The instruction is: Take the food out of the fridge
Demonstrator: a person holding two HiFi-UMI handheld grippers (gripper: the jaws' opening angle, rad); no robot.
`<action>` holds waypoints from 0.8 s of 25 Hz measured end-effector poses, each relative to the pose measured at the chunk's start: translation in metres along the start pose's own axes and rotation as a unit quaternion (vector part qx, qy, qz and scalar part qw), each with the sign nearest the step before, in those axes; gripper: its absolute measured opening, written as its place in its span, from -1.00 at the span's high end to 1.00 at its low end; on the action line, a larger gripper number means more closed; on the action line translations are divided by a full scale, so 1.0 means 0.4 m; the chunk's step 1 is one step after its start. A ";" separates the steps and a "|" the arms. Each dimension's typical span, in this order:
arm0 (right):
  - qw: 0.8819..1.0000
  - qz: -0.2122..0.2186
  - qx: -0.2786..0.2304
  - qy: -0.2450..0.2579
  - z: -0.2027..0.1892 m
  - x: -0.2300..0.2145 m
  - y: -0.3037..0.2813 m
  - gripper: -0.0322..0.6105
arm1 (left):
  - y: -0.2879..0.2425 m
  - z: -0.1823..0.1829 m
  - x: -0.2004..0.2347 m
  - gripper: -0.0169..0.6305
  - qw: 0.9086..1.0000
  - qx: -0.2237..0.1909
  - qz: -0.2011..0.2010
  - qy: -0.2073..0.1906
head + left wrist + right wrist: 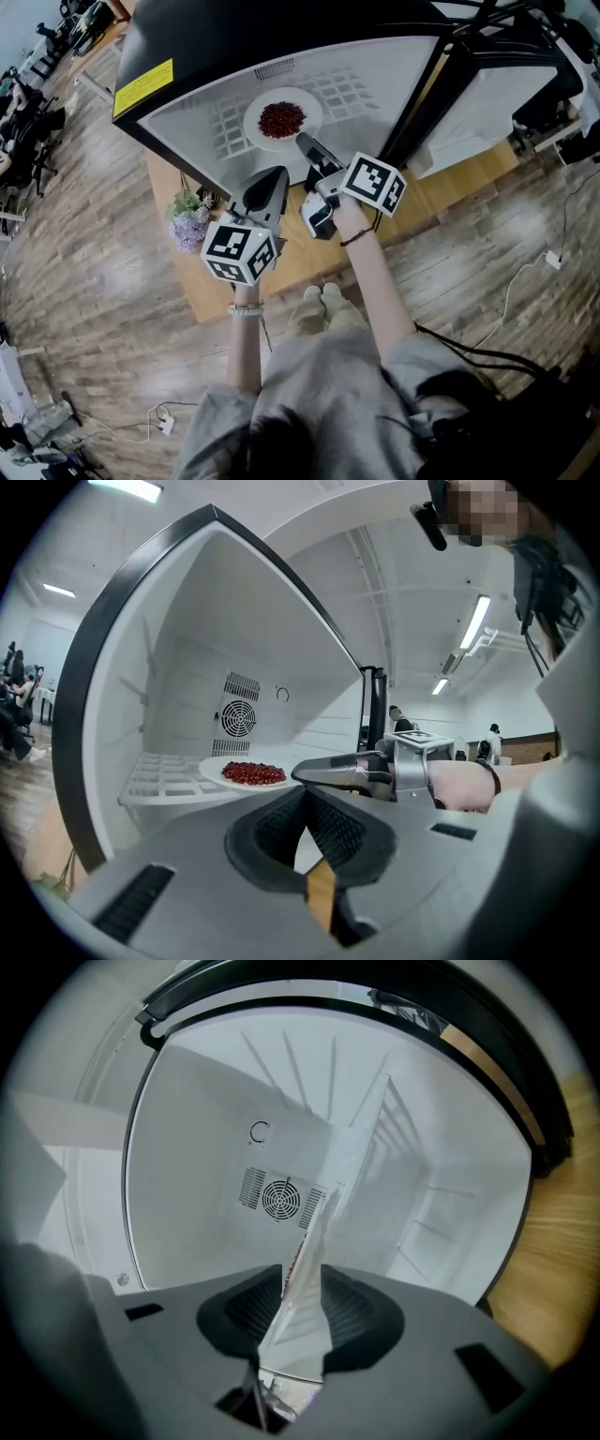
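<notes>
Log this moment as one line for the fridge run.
phase: grasping plate | right tongs: closed on plate rim | plate: on fridge shelf | red food: on plate | left tongs: shut, empty

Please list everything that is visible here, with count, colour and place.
fridge: one, black outside, white inside, on the table
plate: one, white, on the fridge's shelf
food: one heap, red, on the plate
flowers: one bunch, purple, at the table's left edge
table: one, light wood, under the fridge
floor: wooden, with cables
left gripper: one, grey, jaws shut, empty, before the fridge
right gripper: one, grey, jaws on the plate's rim
</notes>
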State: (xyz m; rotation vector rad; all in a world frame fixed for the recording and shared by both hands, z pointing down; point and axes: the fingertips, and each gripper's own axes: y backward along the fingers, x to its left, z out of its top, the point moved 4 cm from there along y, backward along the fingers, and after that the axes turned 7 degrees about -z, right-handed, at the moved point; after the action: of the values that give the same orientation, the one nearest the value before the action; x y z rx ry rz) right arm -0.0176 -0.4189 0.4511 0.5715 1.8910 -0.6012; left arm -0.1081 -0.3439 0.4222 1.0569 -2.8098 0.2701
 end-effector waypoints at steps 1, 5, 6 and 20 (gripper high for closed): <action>1.000 0.003 0.004 -0.011 -0.002 0.001 -0.004 0.52 | 0.002 0.001 0.002 0.92 1.000 -0.001 0.002 0.000; 0.998 0.017 0.009 -0.059 0.001 0.008 -0.018 0.74 | 0.007 0.007 0.010 0.92 1.000 -0.005 0.008 0.000; 0.998 0.017 0.010 -0.065 0.001 0.007 -0.019 0.74 | 0.008 0.009 0.011 0.92 1.000 -0.006 0.009 -0.001; 0.989 0.023 0.005 -0.148 -0.006 0.003 -0.016 0.79 | 0.015 0.025 0.004 0.92 1.000 -0.011 0.010 -0.006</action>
State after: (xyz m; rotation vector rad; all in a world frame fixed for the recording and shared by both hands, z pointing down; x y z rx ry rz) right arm -0.0237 -0.4223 0.4516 0.5012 1.5928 -0.6299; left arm -0.1139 -0.3426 0.4120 1.0297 -2.8289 0.2338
